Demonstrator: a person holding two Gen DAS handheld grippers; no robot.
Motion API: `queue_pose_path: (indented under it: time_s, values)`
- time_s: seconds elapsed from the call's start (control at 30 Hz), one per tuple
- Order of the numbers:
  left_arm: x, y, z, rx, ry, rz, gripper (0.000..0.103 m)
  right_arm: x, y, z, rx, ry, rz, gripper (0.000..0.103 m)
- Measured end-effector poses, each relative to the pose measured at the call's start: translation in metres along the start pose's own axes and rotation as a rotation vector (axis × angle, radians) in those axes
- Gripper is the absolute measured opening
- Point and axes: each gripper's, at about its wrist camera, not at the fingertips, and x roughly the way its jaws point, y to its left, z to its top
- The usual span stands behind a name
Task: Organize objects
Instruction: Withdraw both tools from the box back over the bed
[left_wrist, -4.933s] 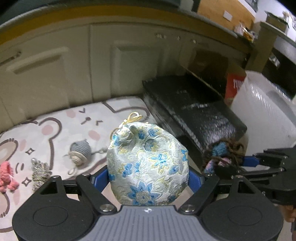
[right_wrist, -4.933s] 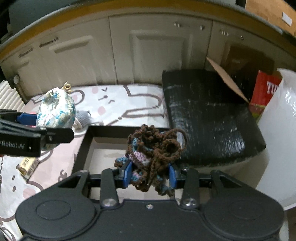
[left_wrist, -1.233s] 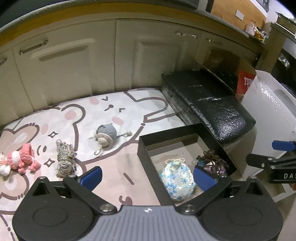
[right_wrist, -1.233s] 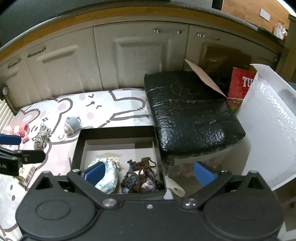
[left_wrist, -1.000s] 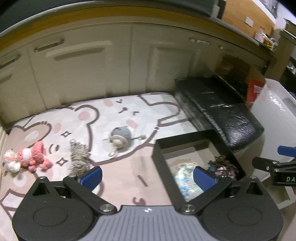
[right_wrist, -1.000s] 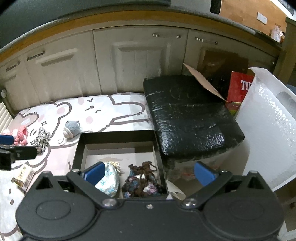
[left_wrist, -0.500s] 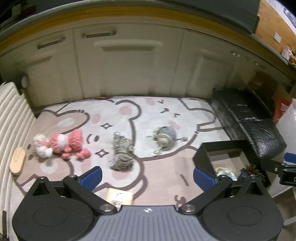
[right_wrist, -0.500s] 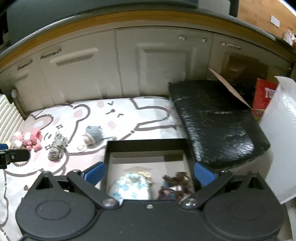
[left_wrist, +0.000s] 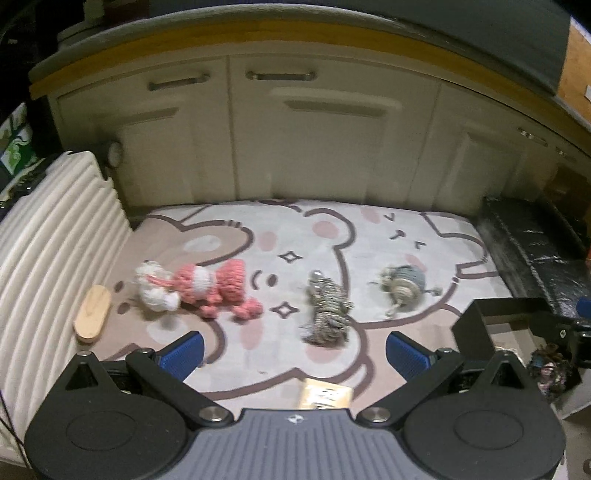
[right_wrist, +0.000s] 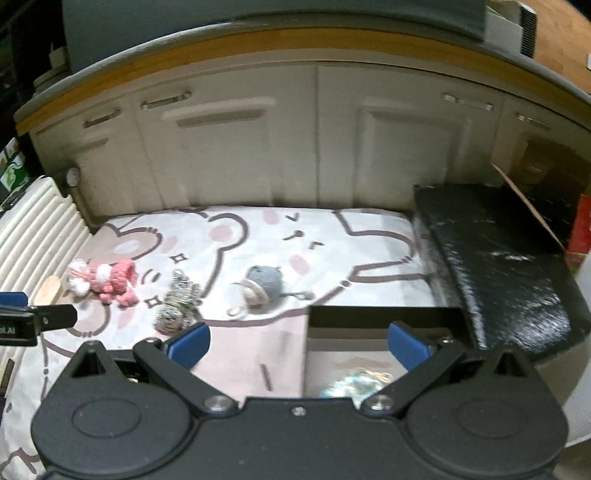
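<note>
Both views have swung left off the black box, now at the lower right of each frame, onto the bear-print mat filling the middle. The floral pouch and brown yarn tangle, carried seconds ago, lie inside the box. Left gripper and right gripper are both spread wide and empty. Still loose on the mat: pink knitted doll at centre left, grey striped bundle mid-frame, blue-grey yarn toy right of it. Those are probably next.
</note>
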Motion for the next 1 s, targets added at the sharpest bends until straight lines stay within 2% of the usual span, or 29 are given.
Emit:
queue_pose_path:
  time_s: [0.33,0.7,1.0]
  values:
    - [-0.004,0.030,0.001,-0.050,-0.028,0.024,0.103,0.009,0.039,0.012,-0.037,0.001,0.049,0.103]
    - [-0.002,0.062,0.003,-0.083,-0.082,0.082,0.103,0.020,0.060,0.024,-0.058,-0.007,0.069,0.103]
    - [0.012,0.085,0.003,-0.107,-0.115,0.091,0.103,0.038,0.072,0.024,-0.090,-0.013,0.113,0.103]
